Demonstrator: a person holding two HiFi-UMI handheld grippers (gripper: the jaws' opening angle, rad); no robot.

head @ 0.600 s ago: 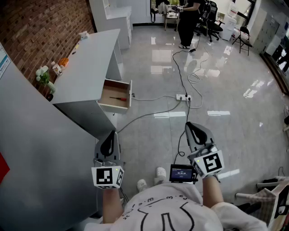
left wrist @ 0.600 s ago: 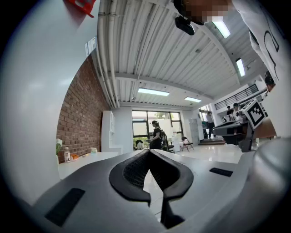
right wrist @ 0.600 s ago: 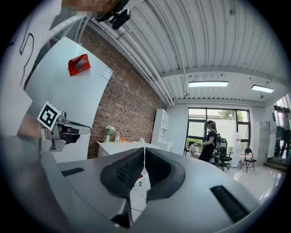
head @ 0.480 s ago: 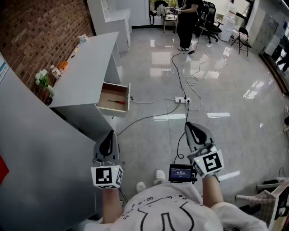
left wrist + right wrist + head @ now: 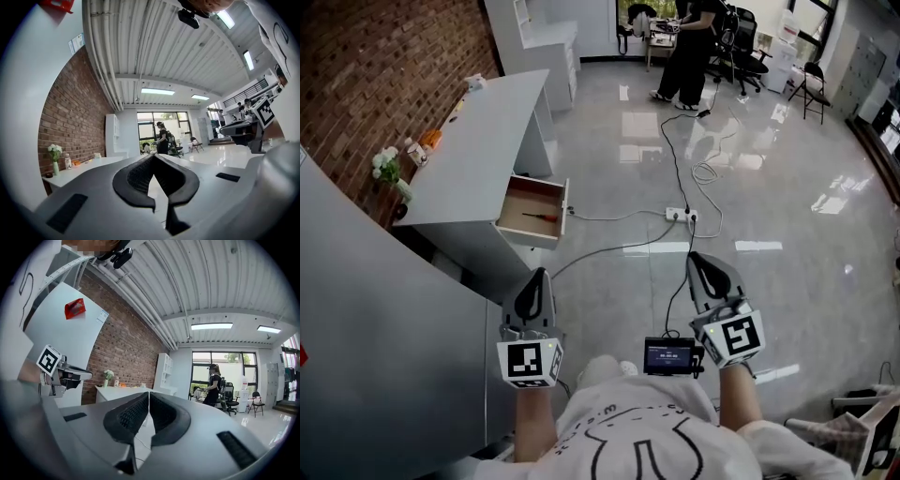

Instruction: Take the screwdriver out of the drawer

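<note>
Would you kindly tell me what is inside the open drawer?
A red-handled screwdriver lies on the wooden floor of the drawer; nothing else shows there. Whatever part of the drawer is still under the desk top is covered and cannot be seen.

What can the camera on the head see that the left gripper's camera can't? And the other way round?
Only the head view: the open drawer with the screwdriver inside, and the power strip on the floor.

Only the left gripper view: the ceiling lights.

Both: the white desk, the flowers, the brick wall, the left hand-held gripper and the right hand-held gripper.
</note>
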